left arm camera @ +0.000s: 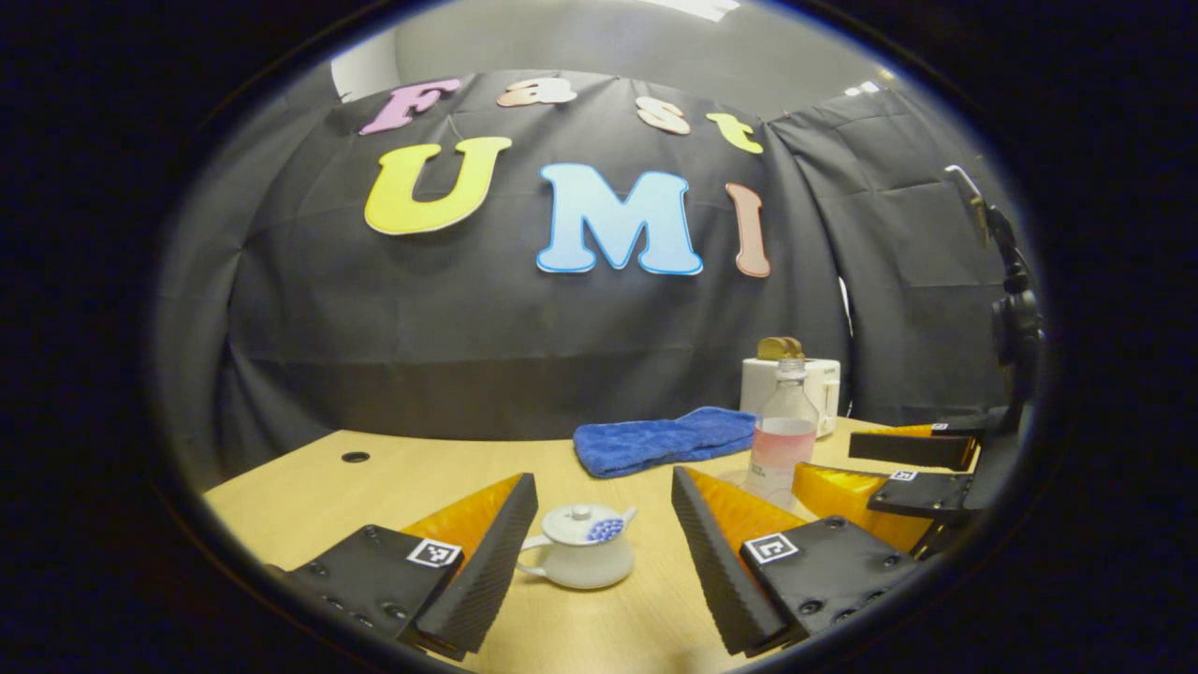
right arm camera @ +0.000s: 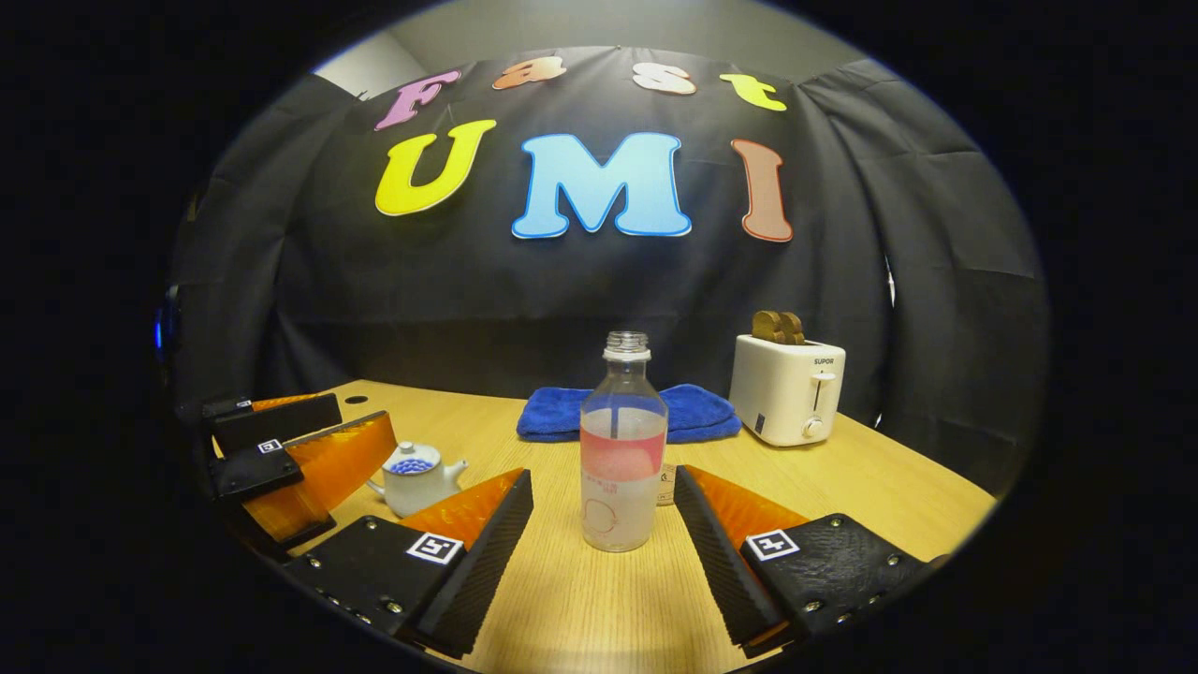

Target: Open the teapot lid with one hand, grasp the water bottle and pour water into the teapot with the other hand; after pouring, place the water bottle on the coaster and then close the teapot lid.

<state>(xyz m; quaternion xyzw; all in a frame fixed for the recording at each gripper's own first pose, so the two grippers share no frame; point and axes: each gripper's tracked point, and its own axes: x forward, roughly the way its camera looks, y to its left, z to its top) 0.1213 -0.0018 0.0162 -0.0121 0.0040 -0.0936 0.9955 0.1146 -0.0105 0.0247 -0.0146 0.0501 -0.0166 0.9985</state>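
Teapot (left arm camera: 582, 549), squat, glazed and white with its lid on, is sitting on the pale wood-grain desk (left arm camera: 393, 477) between the ribbed fingers of the left tongs (left arm camera: 604, 562), which are gaping wide and gripping nothing. Clear plastic bottle (right arm camera: 623, 449), uncapped and part-filled with pink liquid, is standing between the wide-open, empty right tongs (right arm camera: 604, 548). Behind are lying a fluffy blue towel (right arm camera: 625, 412) and a boxy white toaster (right arm camera: 786, 388).
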